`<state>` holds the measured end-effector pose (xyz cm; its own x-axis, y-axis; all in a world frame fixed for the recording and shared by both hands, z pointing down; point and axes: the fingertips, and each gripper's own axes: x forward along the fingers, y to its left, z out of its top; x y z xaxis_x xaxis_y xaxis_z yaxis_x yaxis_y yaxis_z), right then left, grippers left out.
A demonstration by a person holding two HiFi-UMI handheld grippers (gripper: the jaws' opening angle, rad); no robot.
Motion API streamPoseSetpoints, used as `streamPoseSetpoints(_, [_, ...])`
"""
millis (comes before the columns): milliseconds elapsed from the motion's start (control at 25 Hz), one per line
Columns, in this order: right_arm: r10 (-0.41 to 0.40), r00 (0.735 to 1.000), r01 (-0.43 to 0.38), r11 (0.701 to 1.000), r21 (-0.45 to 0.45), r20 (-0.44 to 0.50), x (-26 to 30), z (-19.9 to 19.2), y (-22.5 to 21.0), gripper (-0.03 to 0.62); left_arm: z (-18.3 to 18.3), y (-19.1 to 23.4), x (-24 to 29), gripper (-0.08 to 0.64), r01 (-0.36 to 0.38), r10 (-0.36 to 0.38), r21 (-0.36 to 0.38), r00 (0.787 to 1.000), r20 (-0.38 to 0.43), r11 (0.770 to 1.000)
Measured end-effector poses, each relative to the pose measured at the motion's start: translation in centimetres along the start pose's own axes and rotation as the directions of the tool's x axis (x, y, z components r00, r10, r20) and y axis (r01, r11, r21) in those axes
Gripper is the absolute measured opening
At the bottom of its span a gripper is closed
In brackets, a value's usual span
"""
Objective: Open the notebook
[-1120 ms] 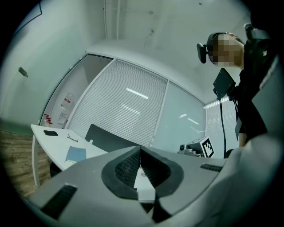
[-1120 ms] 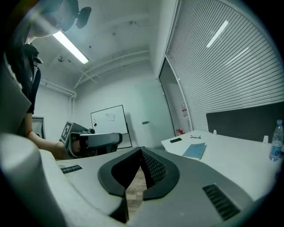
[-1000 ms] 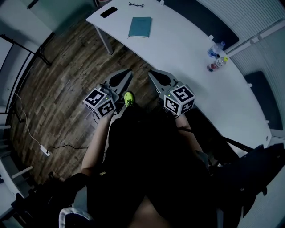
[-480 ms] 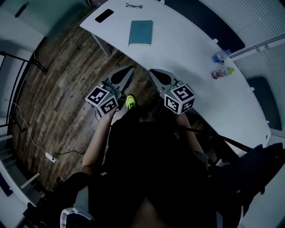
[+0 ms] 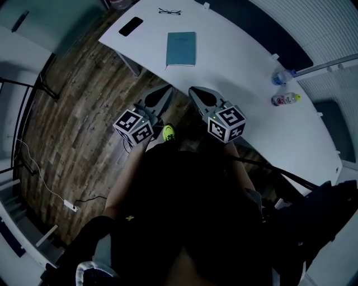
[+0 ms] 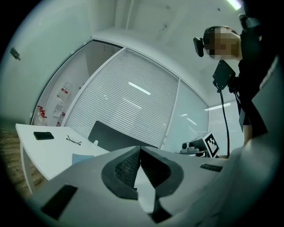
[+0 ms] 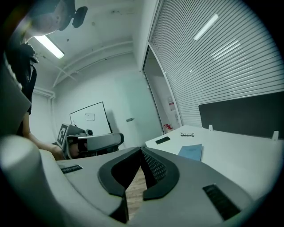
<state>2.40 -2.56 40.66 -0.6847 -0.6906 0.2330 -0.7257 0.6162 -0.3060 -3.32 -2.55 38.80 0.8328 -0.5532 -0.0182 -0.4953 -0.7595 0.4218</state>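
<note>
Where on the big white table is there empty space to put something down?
The widest bare stretch of the table lies between the notebook and the two bottles. More room runs past the bottles to the right end. Busiest is the left end: phone, glasses, notebook.

White table (image 5: 235, 67) bears notebook (image 5: 181, 48), phone (image 5: 131, 26), glasses (image 5: 169, 11) (two bottles (image 5: 285, 99) apart).

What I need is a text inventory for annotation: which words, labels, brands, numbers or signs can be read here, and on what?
No text can be read anywhere.
Notebook: the cover shows no readable print.
Bottles: labels too small to read.
Marker cubes: black-and-white square patterns only, no words.
Red notices on the glass wall: blurred.
Sheet on the whiteboard: too small to read.
</note>
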Motion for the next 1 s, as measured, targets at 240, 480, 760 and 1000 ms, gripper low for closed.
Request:
streamPoseSetpoints(240, [-0.036,0.999,0.036,0.999,0.004,-0.009,2.9,0.3,-0.9,0.025,0.3,2.9,0.7,-0.012,0.024,-0.024,-0.015,1.0,-0.004,1.0])
streamPoseSetpoints(480, [-0.065,0.998,0.065,0.998,-0.002,-0.028,4.3,0.4,-2.5,0.025,-0.3,4.5,1.9,-0.014,0.036,-0.037,-0.041,0.999,-0.016,0.999])
streamPoseSetpoints(760, [-0.075,0.995,0.074,0.997,-0.029,-0.059,5.9,-0.2,-4.6,0.026,-1.2,5.8,3.4,-0.014,0.036,-0.038,-0.042,0.998,-0.041,0.998])
streamPoseSetpoints(1000, [-0.058,0.994,0.056,0.998,-0.032,-0.088,8.3,-0.8,-6.9,0.043,-1.7,7.9,5.3,-0.012,0.041,-0.042,-0.019,0.997,-0.068,0.999])
